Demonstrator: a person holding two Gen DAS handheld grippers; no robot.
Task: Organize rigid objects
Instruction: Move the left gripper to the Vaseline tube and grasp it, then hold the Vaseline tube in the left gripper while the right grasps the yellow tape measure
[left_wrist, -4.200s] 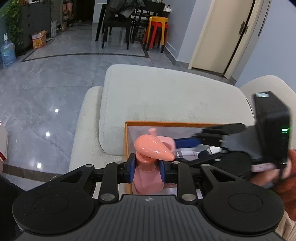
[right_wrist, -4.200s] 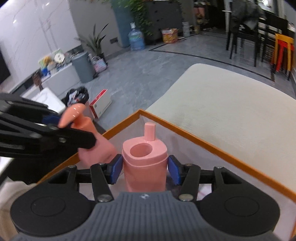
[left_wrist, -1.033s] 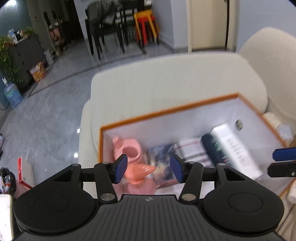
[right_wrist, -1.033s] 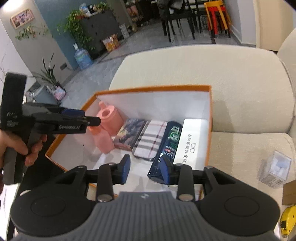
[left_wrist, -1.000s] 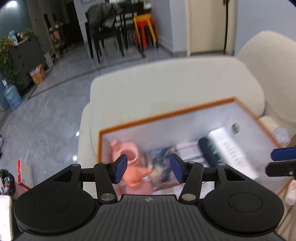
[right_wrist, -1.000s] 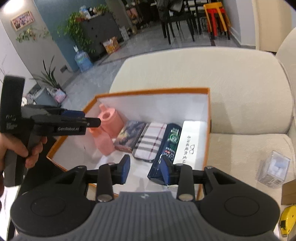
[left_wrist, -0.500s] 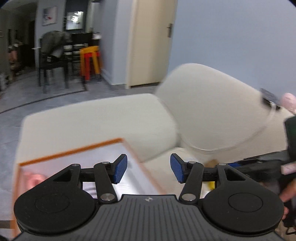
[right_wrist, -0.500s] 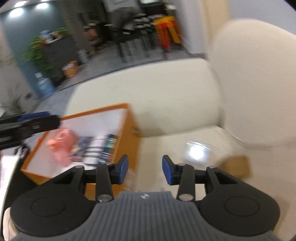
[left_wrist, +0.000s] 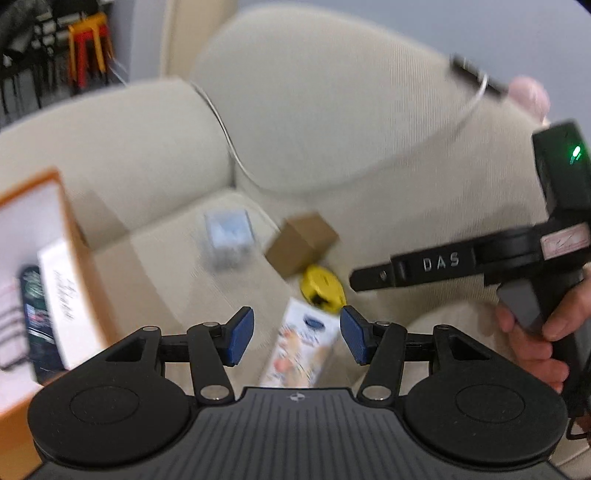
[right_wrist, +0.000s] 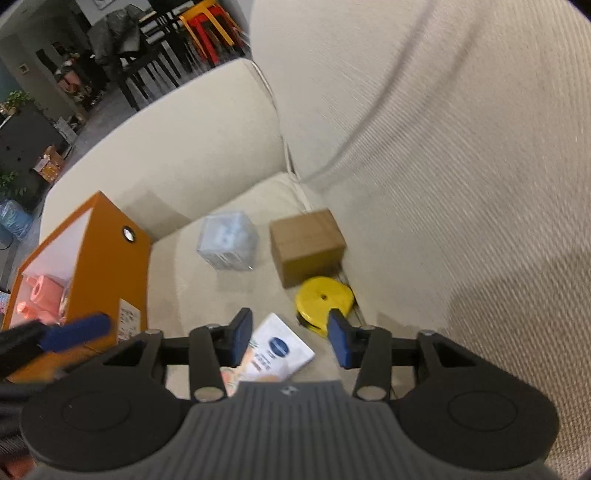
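Nearest, the left gripper (left_wrist: 296, 339) is hovering with its jaws parted and empty over a white printed carton (left_wrist: 301, 349) lying on the sofa seat (right_wrist: 192, 266). The right gripper (right_wrist: 290, 341) is widening its jaws, nothing pressed between them, above that carton and the yellow tape measure (right_wrist: 324, 299) just beyond. Farther back, a brown cardboard box (right_wrist: 308, 245) and a clear plastic cube (right_wrist: 227, 245) are waiting side by side near the backrest. To the left, the orange bin (right_wrist: 110, 258) is already holding pink containers (right_wrist: 38, 299), a white box and other flat packs. Judging by this, the sorting is partly finished: four loose pieces are remaining outside.
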